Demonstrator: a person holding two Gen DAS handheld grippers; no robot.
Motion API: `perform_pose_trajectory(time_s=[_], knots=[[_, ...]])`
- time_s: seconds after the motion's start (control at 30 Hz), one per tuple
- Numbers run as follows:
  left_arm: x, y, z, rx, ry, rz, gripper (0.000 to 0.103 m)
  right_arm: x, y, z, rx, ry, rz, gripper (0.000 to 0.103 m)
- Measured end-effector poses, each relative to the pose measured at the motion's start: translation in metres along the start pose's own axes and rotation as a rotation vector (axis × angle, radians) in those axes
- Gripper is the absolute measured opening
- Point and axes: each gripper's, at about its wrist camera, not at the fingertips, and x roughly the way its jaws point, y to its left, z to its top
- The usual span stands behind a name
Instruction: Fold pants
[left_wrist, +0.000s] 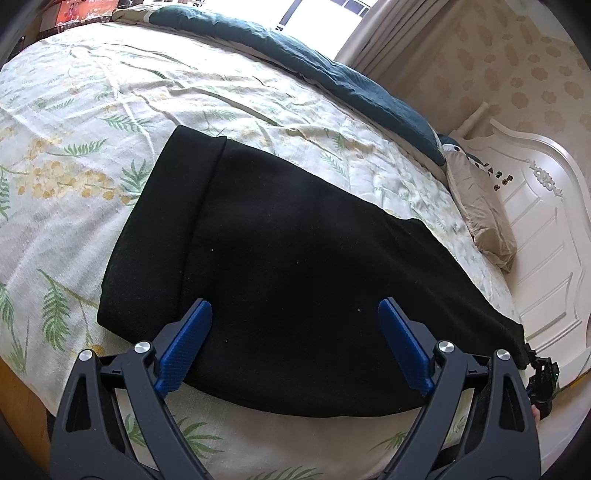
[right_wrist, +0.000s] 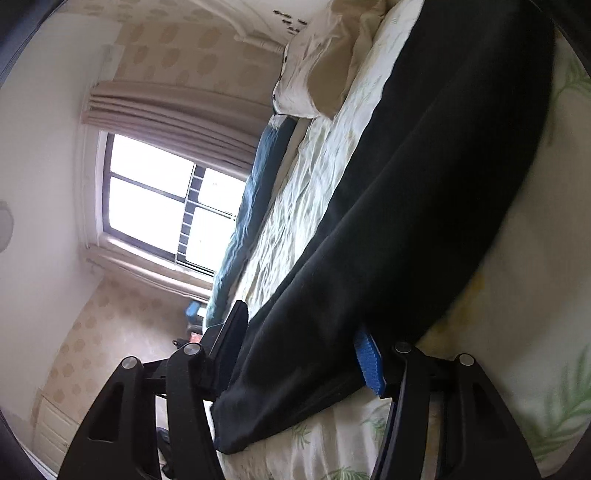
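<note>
Black pants (left_wrist: 280, 258) lie flat on the floral bed sheet (left_wrist: 92, 110), waistband end at the left, legs running right. My left gripper (left_wrist: 295, 314) is open, its blue pads (left_wrist: 184, 347) spread just above the near edge of the pants, holding nothing. In the right wrist view the pants (right_wrist: 424, 203) stretch away along the bed. My right gripper (right_wrist: 306, 332) has the leg end between its fingers, one blue pad (right_wrist: 369, 363) under the cloth and the other finger (right_wrist: 232, 339) on the opposite side. The right gripper also shows at the leg end in the left view (left_wrist: 541, 373).
A dark teal quilt (left_wrist: 314, 62) lies along the bed's far side by the window (right_wrist: 159, 199). A beige pillow (left_wrist: 480, 214) rests against the white headboard (left_wrist: 535, 229). The bed's near edge runs along the bottom of the left view.
</note>
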Motion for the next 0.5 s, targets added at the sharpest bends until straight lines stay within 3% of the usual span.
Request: perform_pose_trajectory(time_s=[0.03, 0.1, 0.17, 0.37, 0.5], knots=[[0.000, 0.000, -0.001, 0.000, -0.001, -0.001, 0.091, 0.007, 0.002, 0.004, 0.000, 0.006, -0.006, 0.043], [0.000, 0.000, 0.000, 0.004, 0.000, 0.000, 0.091, 0.013, 0.002, 0.006, 0.016, 0.023, -0.008, 0.018], [-0.002, 0.001, -0.002, 0.004, 0.000, -0.004, 0.091, 0.010, 0.002, 0.008, 0.012, 0.022, -0.028, 0.010], [-0.003, 0.005, -0.001, -0.010, 0.000, -0.030, 0.091, 0.001, -0.004, -0.002, 0.017, 0.045, -0.105, 0.007], [-0.002, 0.004, -0.001, -0.006, -0.002, -0.027, 0.091, 0.000, -0.019, 0.000, 0.026, 0.055, -0.098, 0.006]])
